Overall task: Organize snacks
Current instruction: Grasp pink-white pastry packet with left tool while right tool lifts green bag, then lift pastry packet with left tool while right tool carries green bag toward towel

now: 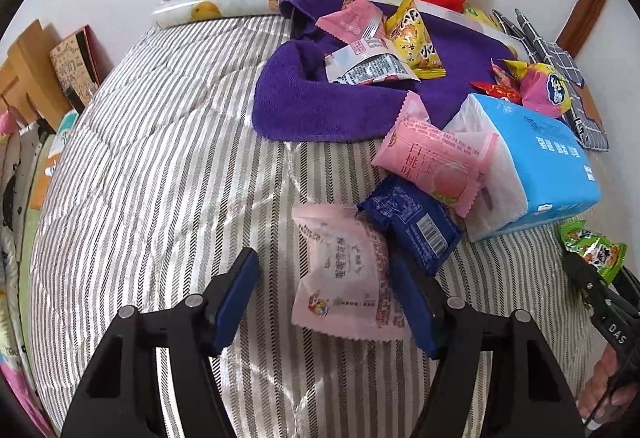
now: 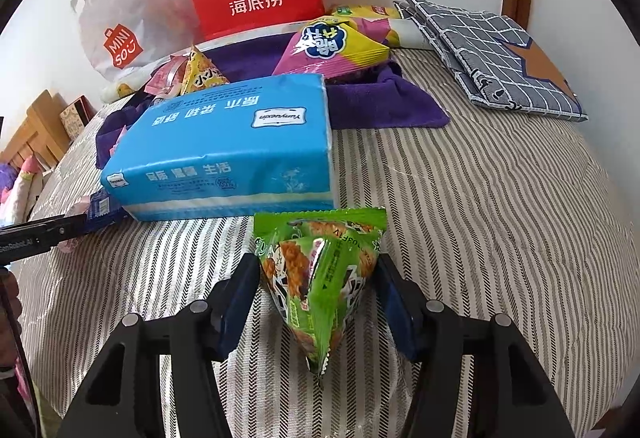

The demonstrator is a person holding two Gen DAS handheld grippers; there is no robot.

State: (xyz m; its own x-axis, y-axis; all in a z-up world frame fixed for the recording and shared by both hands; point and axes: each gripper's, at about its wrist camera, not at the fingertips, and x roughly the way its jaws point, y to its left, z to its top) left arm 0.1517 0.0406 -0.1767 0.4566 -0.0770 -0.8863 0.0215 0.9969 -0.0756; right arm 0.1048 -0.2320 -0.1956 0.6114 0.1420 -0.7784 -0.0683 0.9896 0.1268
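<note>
left tongs (image 1: 328, 302): spread; pale pink packet (image 1: 344, 278) between them, touching one finger
right tongs (image 2: 320, 294): spread around green packet (image 2: 320, 274)
advice: centre each packet; close gently

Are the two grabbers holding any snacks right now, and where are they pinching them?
Neither seems to be pinching yet. The right gripper is open around the green snack packet; the left gripper is open around the pale pink packet.

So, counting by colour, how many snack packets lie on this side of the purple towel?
Pink: 2, the pale packet between the left jaws and the peach packet leaning on the tissue pack
Blue: 1, the blue packet
Green: 1, the green packet between the right jaws
Total: 4
</note>
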